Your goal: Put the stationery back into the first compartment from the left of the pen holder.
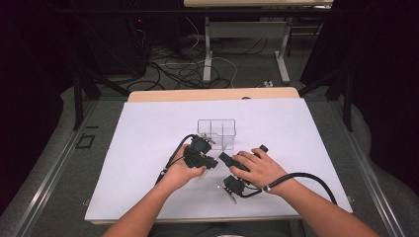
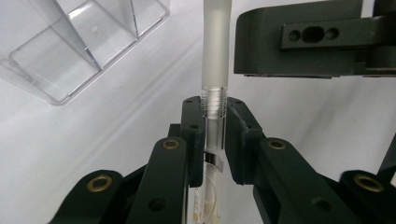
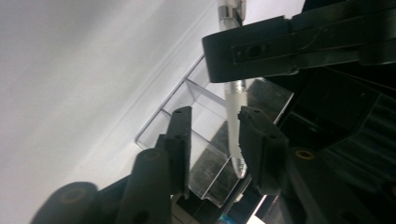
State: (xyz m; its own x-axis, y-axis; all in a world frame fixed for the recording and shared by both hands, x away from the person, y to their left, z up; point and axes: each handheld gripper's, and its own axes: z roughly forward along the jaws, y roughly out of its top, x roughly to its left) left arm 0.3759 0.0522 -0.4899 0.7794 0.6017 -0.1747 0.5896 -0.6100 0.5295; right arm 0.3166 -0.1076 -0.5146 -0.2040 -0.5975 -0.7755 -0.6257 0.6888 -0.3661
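Clamped between the left gripper's two jaws is one clear pen, gripped at its threaded collar, its frosted barrel running on past the jaw tips. Right gripper: its two jaws stand a little apart around the frosted end of that pen; the right-hand jaw lies against it, while a plain gap separates it from the left-hand one, so they do not grip it.

From above, the left gripper and right gripper meet tip to tip, one in each of the person's two hands, left hand and right hand, with a black cable trailing from each.

One clear box with several compartments sits just beyond the grippers; its count of cells cannot be told for certain.

All of it rests on one white sheet covering a pale wooden table. Beyond it lie a grey floor, a tangle of cables and the two white legs of a second table. Dark walls close in on both sides.
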